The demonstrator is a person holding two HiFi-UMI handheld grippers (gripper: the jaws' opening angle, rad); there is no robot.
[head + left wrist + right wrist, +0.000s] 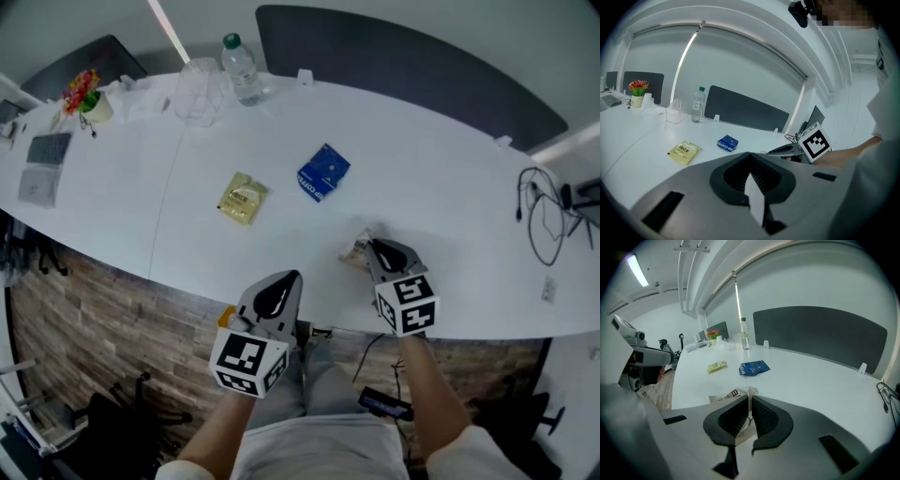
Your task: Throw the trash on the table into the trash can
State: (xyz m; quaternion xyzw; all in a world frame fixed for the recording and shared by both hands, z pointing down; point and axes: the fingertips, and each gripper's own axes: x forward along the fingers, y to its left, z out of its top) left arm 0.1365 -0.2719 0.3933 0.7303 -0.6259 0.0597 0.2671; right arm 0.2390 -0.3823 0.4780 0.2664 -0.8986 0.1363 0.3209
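**White wrapper [727,396] pinched at the worktop [441,159] edge**

We see the crumpled wrapper, with dark print on it, at the near edge of the worktop. The right gripper [750,399] has its jaws clamped on one fold, and the rest of the wrapper spreads to the left over the white surface. In the head view the right gripper's tip lies on that same scrap, just inside the rim.

Farther in we find a blue packet [323,172] lying flat. A yellow packet [243,198] lies to its left, apart from it. Both are well clear of either gripper.

The left gripper [292,277] hangs off the worktop, just beyond the near edge and above the person's lap. Its jaws are together, and we make out nothing held in them.

Along the far side we see a water bottle [241,67] beside a clear box [200,91]. A small flower pot [89,98] stands at the far left, and cables [539,220] trail at the right end.
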